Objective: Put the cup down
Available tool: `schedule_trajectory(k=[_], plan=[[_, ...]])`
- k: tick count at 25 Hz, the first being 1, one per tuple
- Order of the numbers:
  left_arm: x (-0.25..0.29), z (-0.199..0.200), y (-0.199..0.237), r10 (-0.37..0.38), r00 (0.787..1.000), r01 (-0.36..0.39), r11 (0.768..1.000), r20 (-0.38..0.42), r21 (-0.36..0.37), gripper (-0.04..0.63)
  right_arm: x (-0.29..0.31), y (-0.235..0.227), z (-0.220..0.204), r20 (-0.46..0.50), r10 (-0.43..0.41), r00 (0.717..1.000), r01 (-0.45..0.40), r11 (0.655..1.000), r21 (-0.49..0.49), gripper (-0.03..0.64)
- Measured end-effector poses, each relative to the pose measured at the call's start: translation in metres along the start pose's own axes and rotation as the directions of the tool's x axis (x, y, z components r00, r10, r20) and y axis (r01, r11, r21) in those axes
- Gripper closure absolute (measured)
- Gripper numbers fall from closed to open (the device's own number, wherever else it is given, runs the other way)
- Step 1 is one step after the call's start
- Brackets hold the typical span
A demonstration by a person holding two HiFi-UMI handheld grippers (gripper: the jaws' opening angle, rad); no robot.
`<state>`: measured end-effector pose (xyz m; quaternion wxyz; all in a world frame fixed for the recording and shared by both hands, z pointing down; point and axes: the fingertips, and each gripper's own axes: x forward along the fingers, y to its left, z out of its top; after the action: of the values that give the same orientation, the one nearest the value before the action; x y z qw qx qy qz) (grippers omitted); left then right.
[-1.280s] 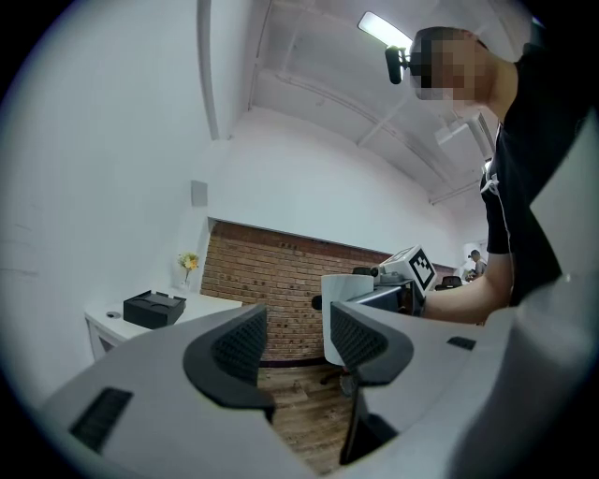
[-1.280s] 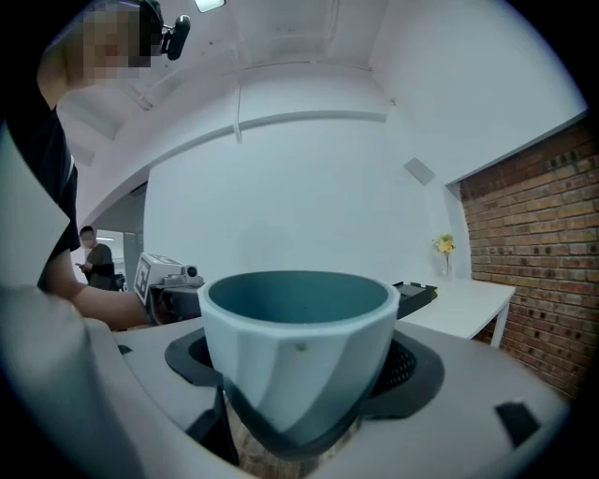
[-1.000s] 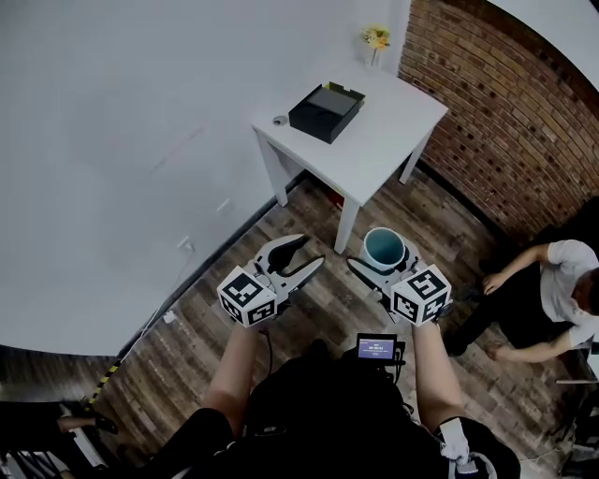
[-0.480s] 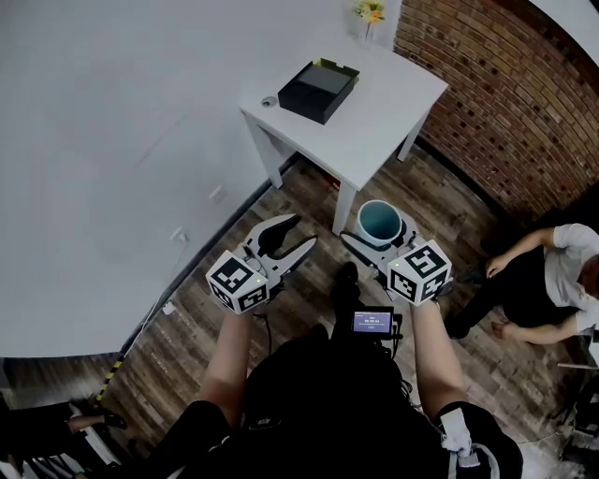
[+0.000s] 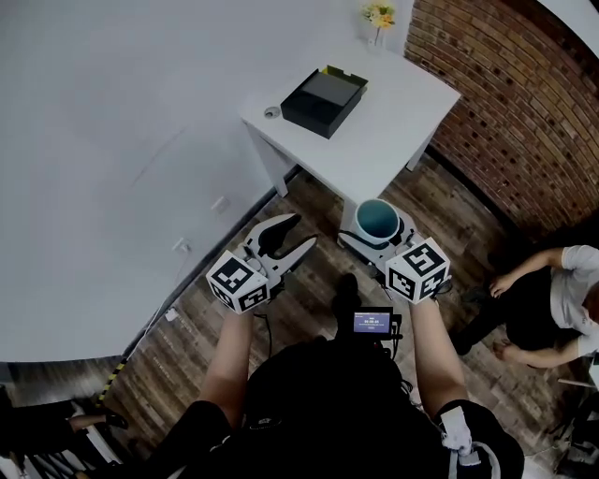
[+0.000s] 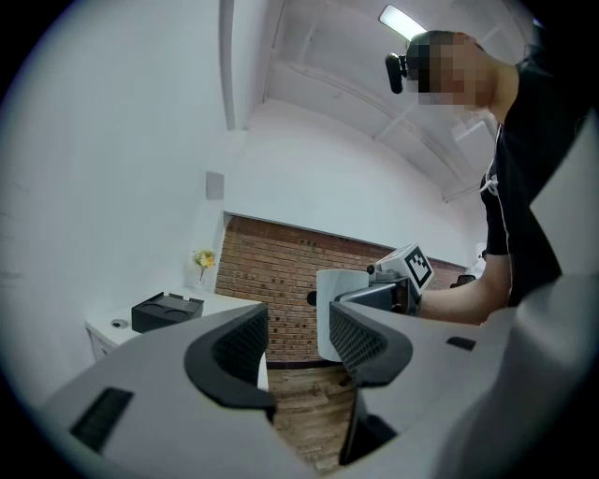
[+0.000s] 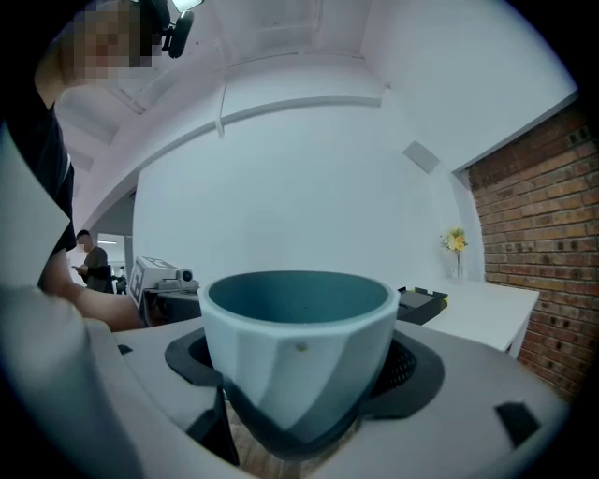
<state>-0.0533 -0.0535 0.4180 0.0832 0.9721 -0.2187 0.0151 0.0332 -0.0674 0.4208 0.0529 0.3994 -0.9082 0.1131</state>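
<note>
White table (image 5: 393, 112) sits just ahead, so right gripper (image 5: 375, 243) clamps cup (image 5: 378, 218) upright, likely for set-down; left gripper (image 5: 294, 238) idles, jaws apart, empty.

Bright, even indoor light; a ceiling lamp (image 6: 402, 21) glares at the far top of the left gripper view. Soft shadow lies under the desk (image 5: 393, 122). Both gripper views bulge, with black corners; the cup (image 7: 298, 346) is shaded low down.

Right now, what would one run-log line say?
right gripper: holds cup upright | left gripper: open, empty | cup: over floor, short of table
</note>
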Motion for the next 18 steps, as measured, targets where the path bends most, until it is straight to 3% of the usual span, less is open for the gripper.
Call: schedule_trajectory(k=[18], plan=[[0.116, 0.024, 0.104, 0.05, 0.999, -0.051, 0.999, -0.014, -0.01, 0.394, 0.071, -0.137, 0.036, -0.01, 0.062, 0.998, -0.062, 0.998, 0.023, 0.213]])
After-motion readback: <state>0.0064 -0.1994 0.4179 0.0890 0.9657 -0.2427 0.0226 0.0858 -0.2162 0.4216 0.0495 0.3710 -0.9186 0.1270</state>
